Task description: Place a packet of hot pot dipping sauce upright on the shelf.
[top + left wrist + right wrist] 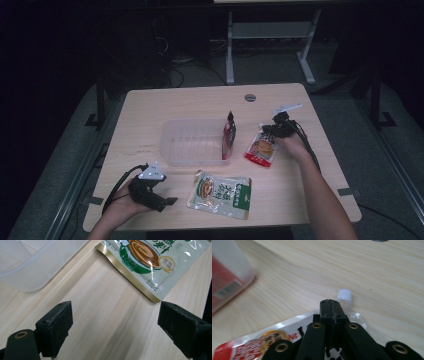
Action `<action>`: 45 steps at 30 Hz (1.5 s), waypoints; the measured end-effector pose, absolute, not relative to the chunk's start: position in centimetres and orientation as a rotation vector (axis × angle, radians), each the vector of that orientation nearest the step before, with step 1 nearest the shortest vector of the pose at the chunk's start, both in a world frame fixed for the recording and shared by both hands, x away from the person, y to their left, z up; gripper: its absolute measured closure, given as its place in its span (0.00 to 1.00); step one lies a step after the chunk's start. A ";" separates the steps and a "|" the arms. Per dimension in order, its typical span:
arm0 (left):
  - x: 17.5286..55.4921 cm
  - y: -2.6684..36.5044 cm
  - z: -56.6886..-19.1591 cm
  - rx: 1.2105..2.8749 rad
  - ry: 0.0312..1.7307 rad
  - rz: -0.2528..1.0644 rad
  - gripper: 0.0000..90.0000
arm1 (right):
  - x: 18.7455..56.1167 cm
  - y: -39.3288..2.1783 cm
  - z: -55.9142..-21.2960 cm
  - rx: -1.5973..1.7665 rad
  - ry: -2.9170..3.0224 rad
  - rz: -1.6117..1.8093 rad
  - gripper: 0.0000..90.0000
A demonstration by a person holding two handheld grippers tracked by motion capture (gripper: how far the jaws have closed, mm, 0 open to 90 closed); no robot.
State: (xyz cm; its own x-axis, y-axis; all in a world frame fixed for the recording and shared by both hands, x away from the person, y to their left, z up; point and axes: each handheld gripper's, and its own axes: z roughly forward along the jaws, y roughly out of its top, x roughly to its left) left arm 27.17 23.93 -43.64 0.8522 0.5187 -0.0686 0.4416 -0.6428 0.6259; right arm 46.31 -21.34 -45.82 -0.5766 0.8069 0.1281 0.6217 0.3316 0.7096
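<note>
The right claw point(331, 305) is clamped on the top edge of the red pouch point(260, 150), just below its white cap point(344, 295), so it can be lifted toward the clear tray point(172, 145) at the surface's centre. The left claw point(115, 332) is held wide, empty, near the green pouch point(220, 195) by the near edge.

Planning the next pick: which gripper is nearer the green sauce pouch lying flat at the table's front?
Left. The left gripper sits open just beside the green sauce pouch, not touching it. The right gripper is farther back, shut on the top edge of the red spouted pouch.
</note>
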 end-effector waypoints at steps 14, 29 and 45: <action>27.1 23.7 -43.8 2.373 0.695 0.137 0.14 | 45.2 -21.4 -46.3 1.254 2.433 0.948 1.00; 27.0 23.6 -43.8 2.382 0.677 0.134 0.14 | 41.7 -22.1 -45.7 1.141 2.520 0.865 1.00; 26.9 23.3 -43.7 2.375 0.673 0.132 0.14 | 41.7 -18.9 -45.8 1.096 2.564 0.958 1.00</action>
